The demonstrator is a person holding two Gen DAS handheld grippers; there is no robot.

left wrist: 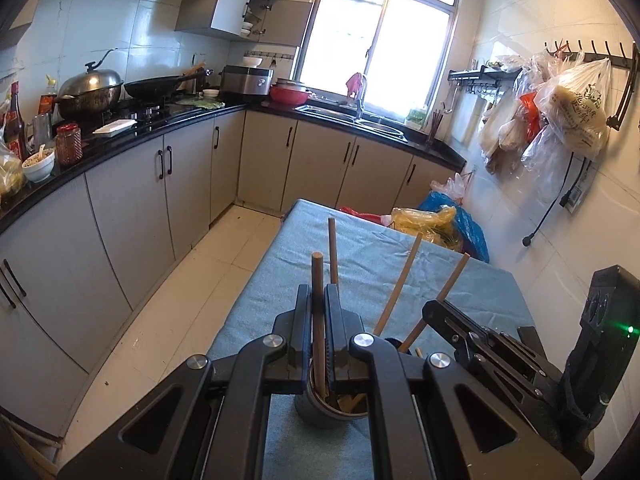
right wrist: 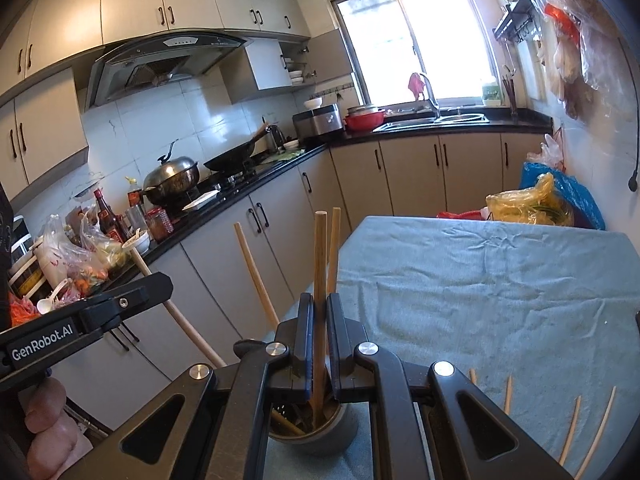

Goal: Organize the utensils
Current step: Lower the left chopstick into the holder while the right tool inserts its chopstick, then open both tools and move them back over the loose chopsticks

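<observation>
A grey metal cup (left wrist: 320, 414) stands on the blue-clothed table (left wrist: 372, 264), holding several wooden chopsticks. My left gripper (left wrist: 319, 312) is shut on one upright chopstick (left wrist: 318, 280) whose lower end is in the cup. Other chopsticks (left wrist: 398, 284) lean out to the right. My right gripper (right wrist: 319, 320) is shut on another upright chopstick (right wrist: 320, 264) that stands in the same cup (right wrist: 316, 436). The right gripper's body shows at the right of the left wrist view (left wrist: 480, 336). Loose chopsticks (right wrist: 572, 424) lie on the cloth (right wrist: 480, 280) to the right.
A black counter (left wrist: 140, 132) with woks, bottles and bowls runs along the left. A sink (left wrist: 352, 114) sits under the window. Plastic bags (left wrist: 436, 220) lie past the table's far edge. Bags hang on the right wall (left wrist: 560, 112). A tiled floor (left wrist: 192, 292) lies left of the table.
</observation>
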